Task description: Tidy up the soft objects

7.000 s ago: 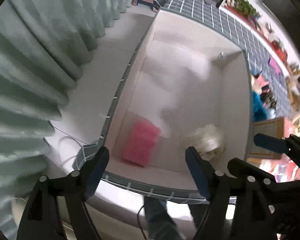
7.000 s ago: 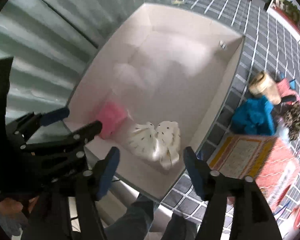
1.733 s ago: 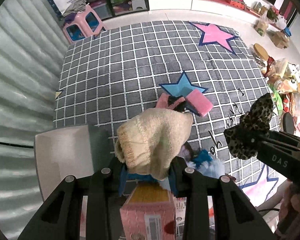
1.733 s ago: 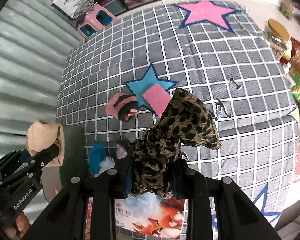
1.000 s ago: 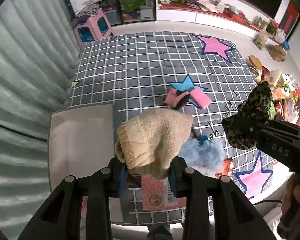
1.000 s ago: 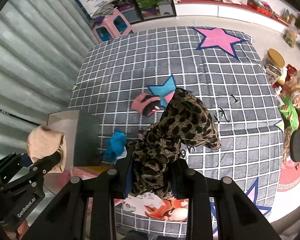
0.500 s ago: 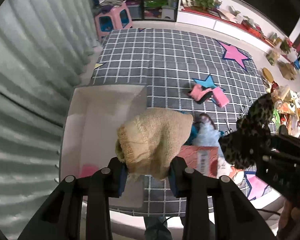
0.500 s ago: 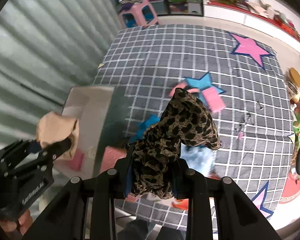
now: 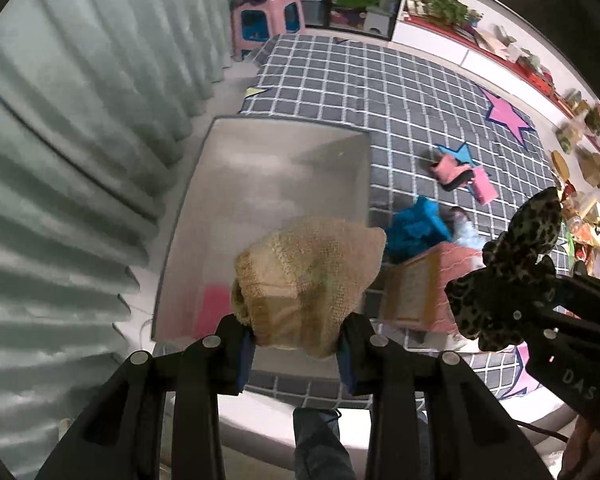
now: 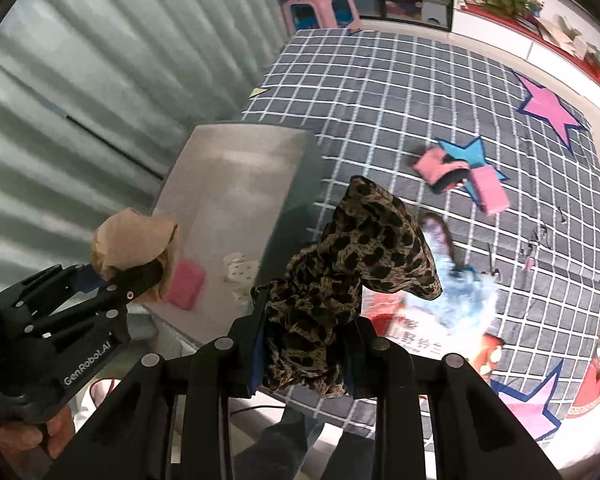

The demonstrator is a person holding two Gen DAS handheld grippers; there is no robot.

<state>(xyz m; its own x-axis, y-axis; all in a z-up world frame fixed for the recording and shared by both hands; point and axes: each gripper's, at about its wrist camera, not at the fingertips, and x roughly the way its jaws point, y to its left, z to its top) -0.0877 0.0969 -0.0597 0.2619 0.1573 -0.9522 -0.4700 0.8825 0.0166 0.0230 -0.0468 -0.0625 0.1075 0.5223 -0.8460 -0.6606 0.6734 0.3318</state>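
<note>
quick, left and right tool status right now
Left tool: closed on the beige knit hat.
Right tool: closed on the leopard-print cloth.

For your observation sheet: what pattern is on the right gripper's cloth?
Leopard print cloth, tan with black spots; right wrist view.

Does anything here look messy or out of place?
Yes. Soft things lie scattered on the checked rug outside the white bin: a blue fluffy piece and pink items. Nothing looks damaged.

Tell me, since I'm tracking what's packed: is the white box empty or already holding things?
Not empty. The white box holds a pink item and a spotted white cloth on its floor.
</note>
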